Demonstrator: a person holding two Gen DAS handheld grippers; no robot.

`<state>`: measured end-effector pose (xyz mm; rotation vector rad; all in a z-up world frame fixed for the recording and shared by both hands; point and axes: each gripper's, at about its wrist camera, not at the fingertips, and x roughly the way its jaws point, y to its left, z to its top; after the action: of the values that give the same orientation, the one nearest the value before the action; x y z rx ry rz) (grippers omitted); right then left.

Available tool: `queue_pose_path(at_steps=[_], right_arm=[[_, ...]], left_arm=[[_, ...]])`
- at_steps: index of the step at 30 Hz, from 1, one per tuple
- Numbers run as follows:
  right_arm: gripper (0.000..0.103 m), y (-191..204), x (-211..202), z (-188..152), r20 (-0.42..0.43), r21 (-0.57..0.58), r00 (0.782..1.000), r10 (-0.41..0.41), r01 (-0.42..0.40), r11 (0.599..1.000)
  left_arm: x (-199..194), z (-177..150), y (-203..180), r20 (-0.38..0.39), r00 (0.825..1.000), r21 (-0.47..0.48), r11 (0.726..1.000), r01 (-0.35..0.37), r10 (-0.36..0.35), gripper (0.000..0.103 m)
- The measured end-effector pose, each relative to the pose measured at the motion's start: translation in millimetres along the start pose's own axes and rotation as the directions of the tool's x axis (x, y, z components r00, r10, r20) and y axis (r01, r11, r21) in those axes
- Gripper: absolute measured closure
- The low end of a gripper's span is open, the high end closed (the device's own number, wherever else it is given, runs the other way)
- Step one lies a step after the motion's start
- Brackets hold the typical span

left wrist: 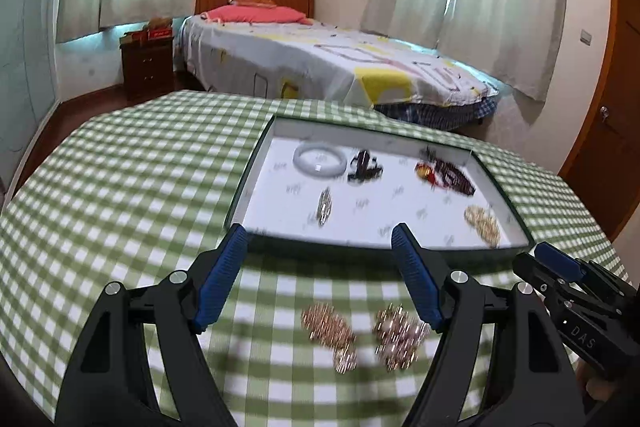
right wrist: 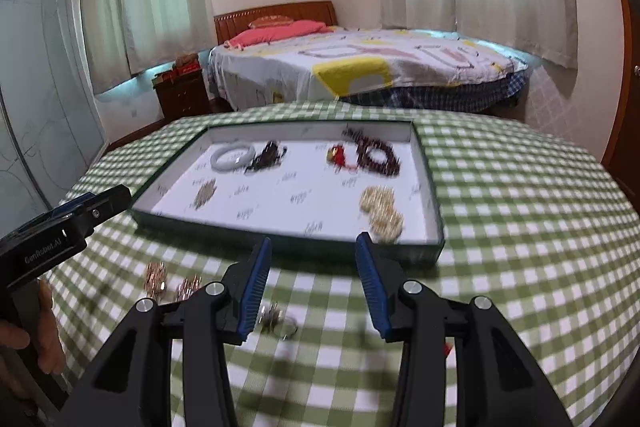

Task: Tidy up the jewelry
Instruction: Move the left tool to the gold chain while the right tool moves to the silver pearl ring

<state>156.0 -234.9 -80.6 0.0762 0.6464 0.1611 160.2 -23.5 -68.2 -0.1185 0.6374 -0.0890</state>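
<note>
Left wrist: rose-gold chains [left wrist: 360, 335] lie between parted jaws.

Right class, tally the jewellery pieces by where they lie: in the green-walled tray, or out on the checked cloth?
In the white-lined green tray: 5 (pale bangle, black piece, red-and-dark bead string, silvery chain, gold chain heap)
On the green checked cloth: 3 (two rose-gold pieces, silver ring piece)
Total: 8

Each hand-held gripper, left [left wrist: 320, 269] and right [right wrist: 314, 281], has glossy black plastic arms, silver round screws at the joints, and ribbed blue pads [left wrist: 414, 277] lining two fingers. White lettering marks their sides.
</note>
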Motion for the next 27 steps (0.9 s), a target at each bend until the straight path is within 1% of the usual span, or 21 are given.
queue_pose_path(at_steps=[5, 11, 19, 21, 22, 25, 27], right_arm=[[0.059, 8.2, 7.9, -12.2, -0.047, -0.016, 0.999, 0.021, -0.022, 1.0], [0.059, 14.8, 21.8, -19.9, -0.108, -0.031, 0.994, 0.035, -0.039, 0.999], [0.059, 15.7, 35.9, -29.5, -0.188, -0.036, 0.981, 0.038, -0.046, 0.998], [0.059, 16.0, 35.3, -31.3, -0.19, -0.037, 0.981, 0.039, -0.047, 0.998], [0.06, 16.7, 34.8, -31.7, -0.192, -0.044, 0.981, 0.037, -0.046, 0.998], [0.075, 16.4, 34.3, -32.8, -0.192, -0.051, 0.981, 0.037, -0.048, 0.998], [0.075, 14.6, 32.1, -34.5, -0.19, -0.048, 0.981, 0.043, -0.053, 0.997]], left_arm=[[-1.8, -16.9, 9.6, -0.031, 0.999, -0.008, 1.0, -0.02, 0.02, 0.03], [-0.9, -28.9, 21.8, -0.06, 0.998, -0.025, 0.999, -0.036, 0.034, 0.03], [2.7, -37.2, 20.8, -0.086, 0.996, -0.017, 0.999, -0.033, 0.031, 0.03], [3.9, -38.4, 19.0, -0.092, 0.995, -0.012, 0.999, -0.031, 0.03, 0.03], [4.4, -39.4, 17.7, -0.096, 0.995, -0.008, 1.0, -0.03, 0.029, 0.03], [5.6, -41.5, 13.4, -0.105, 0.994, 0.002, 1.0, -0.025, 0.025, 0.03], [6.1, -42.8, 10.4, -0.109, 0.994, 0.009, 1.0, -0.023, 0.024, 0.03]])
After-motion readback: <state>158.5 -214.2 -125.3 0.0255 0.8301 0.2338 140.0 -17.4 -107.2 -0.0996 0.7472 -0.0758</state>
